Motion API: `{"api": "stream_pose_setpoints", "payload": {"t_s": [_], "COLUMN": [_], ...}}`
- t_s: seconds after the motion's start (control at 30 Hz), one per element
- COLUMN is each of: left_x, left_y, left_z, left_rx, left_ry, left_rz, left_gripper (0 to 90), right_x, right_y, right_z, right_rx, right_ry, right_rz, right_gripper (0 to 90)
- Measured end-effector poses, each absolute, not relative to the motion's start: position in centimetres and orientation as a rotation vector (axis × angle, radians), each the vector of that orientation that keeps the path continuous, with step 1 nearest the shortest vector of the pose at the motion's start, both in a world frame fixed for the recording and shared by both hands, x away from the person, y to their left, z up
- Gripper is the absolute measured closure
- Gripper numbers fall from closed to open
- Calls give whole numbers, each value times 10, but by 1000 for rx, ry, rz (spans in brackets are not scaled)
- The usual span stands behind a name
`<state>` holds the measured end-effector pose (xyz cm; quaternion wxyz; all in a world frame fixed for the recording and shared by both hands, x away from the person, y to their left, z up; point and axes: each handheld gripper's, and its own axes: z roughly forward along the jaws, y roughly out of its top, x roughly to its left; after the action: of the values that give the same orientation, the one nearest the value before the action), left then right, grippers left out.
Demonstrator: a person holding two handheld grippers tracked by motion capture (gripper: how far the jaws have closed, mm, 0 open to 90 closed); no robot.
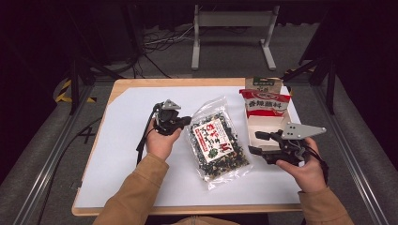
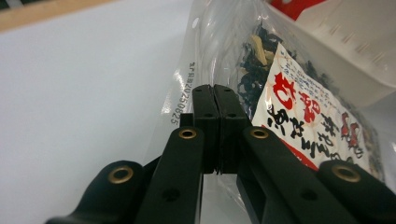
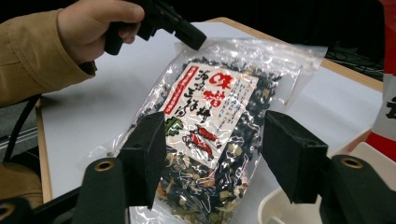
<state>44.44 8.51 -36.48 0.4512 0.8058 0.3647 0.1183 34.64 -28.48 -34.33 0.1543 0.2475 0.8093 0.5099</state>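
Note:
A clear bag of dark dried mix with a white and red label lies mid-table. My left gripper is shut on the clear left edge of the bag, its jaws pressed together. In the right gripper view that same gripper pinches the bag's far corner, which sits raised off the sheet. My right gripper stands open just right of the bag, pointing at it. Its two pads frame the bag with nothing between them.
A white open box sits at the right, under the right gripper. A red and white packet and a brown pouch stand at its far end. A white sheet covers the wooden table.

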Motion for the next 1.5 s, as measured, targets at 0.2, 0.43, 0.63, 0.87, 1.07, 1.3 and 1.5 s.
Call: {"api": "stream_pose_setpoints", "payload": {"t_s": [0.2, 0.43, 0.63, 0.87, 1.07, 1.3, 1.5], "left_x": [426, 404, 389, 375, 362, 355, 355], "left_y": [89, 95, 97, 95, 94, 96, 98], "left_z": [-340, -317, -302, -296, -290, -287, -287], "left_rx": [1959, 1927, 1897, 1898, 1879, 1860, 1841], "left_ry": [815, 717, 643, 567, 502, 457, 440], "left_rz": [358, 421, 452, 468, 482, 478, 463], "left_gripper": [891, 892, 890, 891, 890, 890, 890], "right_x": [349, 356, 364, 378, 386, 388, 388], "right_y": [-282, -277, -271, -262, -253, -242, -233], "right_z": [-340, -341, -339, -338, -337, -336, -336], "right_rx": [731, 794, 812, 809, 794, 760, 673], "right_ry": [2324, 2344, 2287, 2308, 2360, 2394, 2469], "right_rz": [1463, 1434, 1503, 1521, 1526, 1619, 1661], "right_gripper": [415, 409, 398, 369, 351, 341, 388]}}
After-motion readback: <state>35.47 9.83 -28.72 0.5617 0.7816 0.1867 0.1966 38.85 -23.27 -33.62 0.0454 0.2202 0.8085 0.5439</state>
